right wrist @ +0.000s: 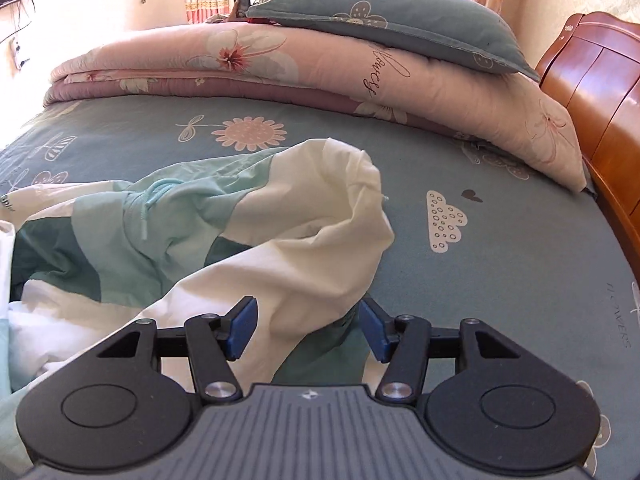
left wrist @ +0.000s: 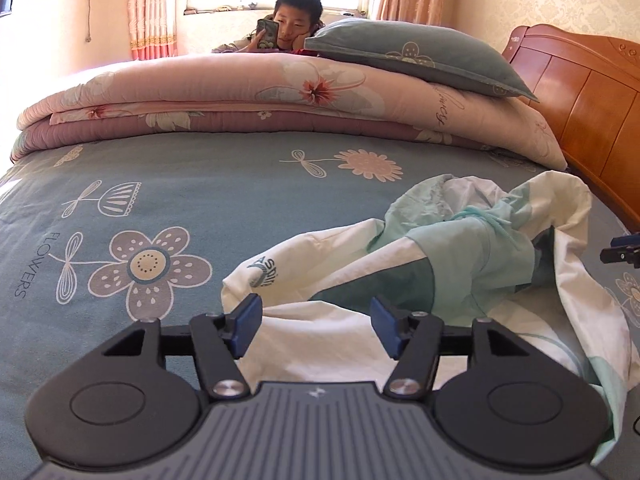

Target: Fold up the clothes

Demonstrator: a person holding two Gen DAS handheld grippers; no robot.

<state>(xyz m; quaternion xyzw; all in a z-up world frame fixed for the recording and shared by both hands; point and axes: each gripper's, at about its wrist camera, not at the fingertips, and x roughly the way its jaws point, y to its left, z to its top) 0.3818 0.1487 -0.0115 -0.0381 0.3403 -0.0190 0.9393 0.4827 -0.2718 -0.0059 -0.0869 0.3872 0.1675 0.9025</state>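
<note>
A crumpled garment in white, mint and dark green [left wrist: 432, 264] with a mint drawstring lies on the blue flowered bedsheet [left wrist: 160, 184]. My left gripper [left wrist: 316, 320] is open, its blue pads spread over the garment's near white edge, holding nothing. My right gripper [right wrist: 308, 326] is open over the garment's [right wrist: 224, 248] right side, where a white sleeve or leg rises in a loose fold. Its fingers [left wrist: 620, 254] show at the right edge of the left wrist view.
A folded pink flowered quilt [left wrist: 240, 96] with a grey-blue pillow [left wrist: 416, 56] on it lies across the far side of the bed. A person with a phone [left wrist: 296, 24] lies behind it. A wooden headboard [left wrist: 592, 100] bounds the right side.
</note>
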